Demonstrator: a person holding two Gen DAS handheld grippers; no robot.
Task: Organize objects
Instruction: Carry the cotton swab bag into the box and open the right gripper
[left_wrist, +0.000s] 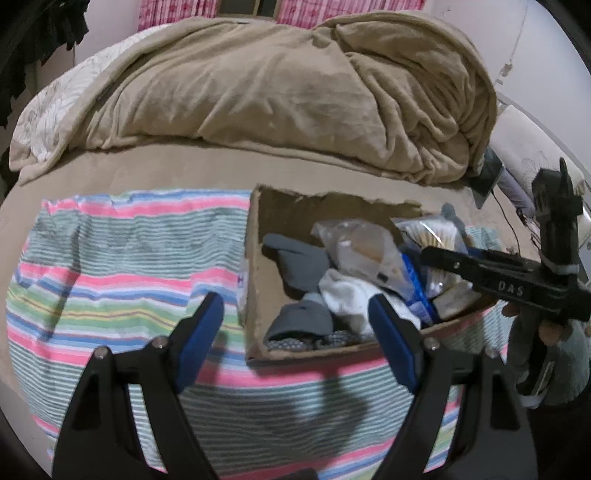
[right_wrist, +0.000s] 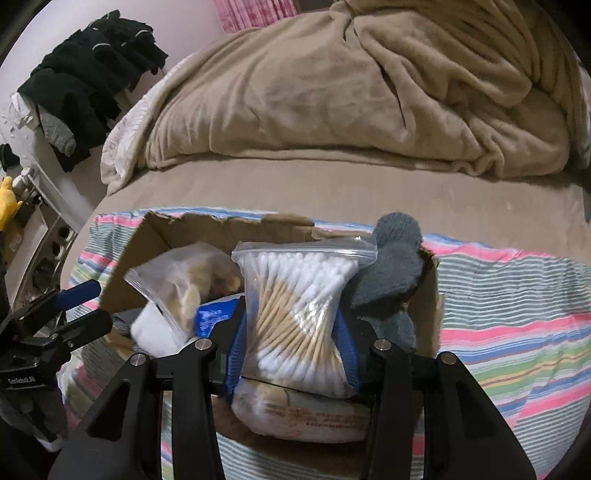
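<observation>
A torn cardboard box (left_wrist: 255, 266) lies on a striped cloth (left_wrist: 110, 273) on the bed. It holds grey socks (left_wrist: 299, 262), a white sock (left_wrist: 343, 291), clear zip bags and packets. My right gripper (right_wrist: 291, 328) is shut on a zip bag of cotton swabs (right_wrist: 295, 295) and squeezes it at the waist over the box (right_wrist: 155, 236). A grey sock (right_wrist: 391, 273) hangs over the box's right wall. My left gripper (left_wrist: 295, 332) is open and empty at the box's near left corner. The right gripper (left_wrist: 443, 258) reaches in from the right in the left wrist view.
A bunched tan blanket (left_wrist: 295, 92) covers the far half of the bed. Dark clothes (right_wrist: 92, 66) hang at the left wall. A tablet (left_wrist: 487, 177) with cables lies at the bed's right edge. A white packet (right_wrist: 306, 417) lies under the swab bag.
</observation>
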